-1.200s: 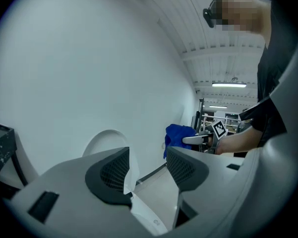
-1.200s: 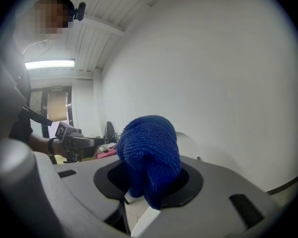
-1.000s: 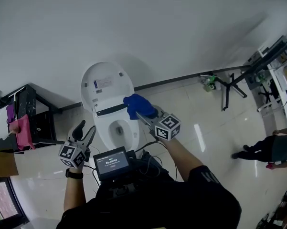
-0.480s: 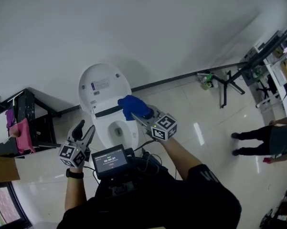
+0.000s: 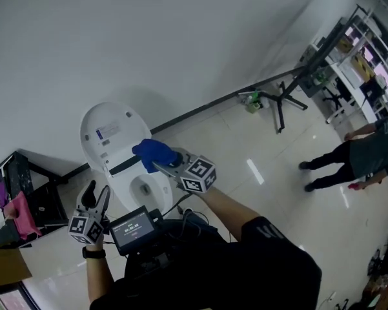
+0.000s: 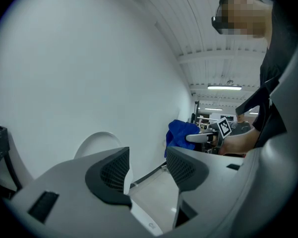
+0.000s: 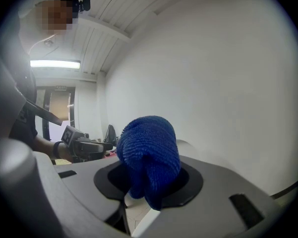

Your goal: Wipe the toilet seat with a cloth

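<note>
Holds a bunched blue cloth (image 5: pixel 153 152) in the right gripper (image 5: pixel 159 164), jaws closed on the cloth's lower folds, with the rest bulging up past the tips in the right gripper view. Keeps no gap visible between those jaws apart from the pinched fabric. Positions the cloth over the rear right edge of the toilet seat (image 5: pixel 124 185), at the hinge line just below the raised lid (image 5: pixel 106 131); cannot tell from any view whether cloth and seat touch. Carries the left gripper (image 5: pixel 97 196) low, just beside the seat's left edge and apart from it, jaws parted, nothing between them; through the gap in the left gripper view, only white toilet rim and pale floor. Well apart from each other, the two grippers, on opposite sides of the bowl. From the left gripper view, cloth and right gripper in sight at upper right, against the white wall. Marker cubes (image 5: pixel 198 175) on both grippers, facing up toward the head camera. Small lit screen (image 5: pixel 131 227) at the chest, between the forearms. At far left, a black table (image 5: pixel 48 202) with a pink cloth (image 5: pixel 19 213) hanging from its edge. At far right, a second person (image 5: pixel 348 157) standing on the glossy tile floor, near a black tripod stand (image 5: pixel 281 99) by the wall.
</note>
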Action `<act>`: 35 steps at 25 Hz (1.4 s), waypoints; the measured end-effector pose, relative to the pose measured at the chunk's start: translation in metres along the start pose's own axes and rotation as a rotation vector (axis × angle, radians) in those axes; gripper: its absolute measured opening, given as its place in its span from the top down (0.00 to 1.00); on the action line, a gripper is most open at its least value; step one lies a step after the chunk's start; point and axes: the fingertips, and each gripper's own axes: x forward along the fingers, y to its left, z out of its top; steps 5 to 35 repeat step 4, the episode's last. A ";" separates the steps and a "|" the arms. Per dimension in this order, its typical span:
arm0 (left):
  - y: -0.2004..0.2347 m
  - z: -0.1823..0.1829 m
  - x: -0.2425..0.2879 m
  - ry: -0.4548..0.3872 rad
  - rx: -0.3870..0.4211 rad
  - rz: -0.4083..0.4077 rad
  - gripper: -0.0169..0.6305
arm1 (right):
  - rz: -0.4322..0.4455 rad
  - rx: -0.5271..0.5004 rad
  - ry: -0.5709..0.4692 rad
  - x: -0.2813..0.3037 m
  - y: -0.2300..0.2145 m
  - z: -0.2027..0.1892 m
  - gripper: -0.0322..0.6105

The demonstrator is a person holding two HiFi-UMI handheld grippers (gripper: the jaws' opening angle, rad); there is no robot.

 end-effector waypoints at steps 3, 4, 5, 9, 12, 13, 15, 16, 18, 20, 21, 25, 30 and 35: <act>-0.008 0.001 0.001 -0.010 0.014 -0.014 0.61 | -0.004 0.001 -0.003 -0.010 0.004 0.000 0.73; -0.012 0.001 0.002 -0.010 0.018 -0.022 0.61 | -0.007 0.000 -0.002 -0.015 0.004 0.000 0.73; -0.012 0.001 0.002 -0.010 0.018 -0.022 0.61 | -0.007 0.000 -0.002 -0.015 0.004 0.000 0.73; -0.012 0.001 0.002 -0.010 0.018 -0.022 0.61 | -0.007 0.000 -0.002 -0.015 0.004 0.000 0.73; -0.012 0.001 0.002 -0.010 0.018 -0.022 0.61 | -0.007 0.000 -0.002 -0.015 0.004 0.000 0.73; -0.012 0.001 0.002 -0.010 0.018 -0.022 0.61 | -0.007 0.000 -0.002 -0.015 0.004 0.000 0.73; -0.012 0.001 0.002 -0.010 0.018 -0.022 0.61 | -0.007 0.000 -0.002 -0.015 0.004 0.000 0.73; -0.012 0.001 0.002 -0.010 0.018 -0.022 0.61 | -0.007 0.000 -0.002 -0.015 0.004 0.000 0.73; -0.012 0.001 0.002 -0.010 0.018 -0.022 0.61 | -0.007 0.000 -0.002 -0.015 0.004 0.000 0.73; -0.012 0.001 0.002 -0.010 0.018 -0.022 0.61 | -0.007 0.000 -0.002 -0.015 0.004 0.000 0.73; -0.012 0.001 0.002 -0.010 0.018 -0.022 0.61 | -0.007 0.000 -0.002 -0.015 0.004 0.000 0.73; -0.012 0.001 0.002 -0.010 0.018 -0.022 0.61 | -0.007 0.000 -0.002 -0.015 0.004 0.000 0.73; -0.012 0.001 0.002 -0.010 0.018 -0.022 0.61 | -0.007 0.000 -0.002 -0.015 0.004 0.000 0.73; -0.012 0.001 0.002 -0.010 0.018 -0.022 0.61 | -0.007 0.000 -0.002 -0.015 0.004 0.000 0.73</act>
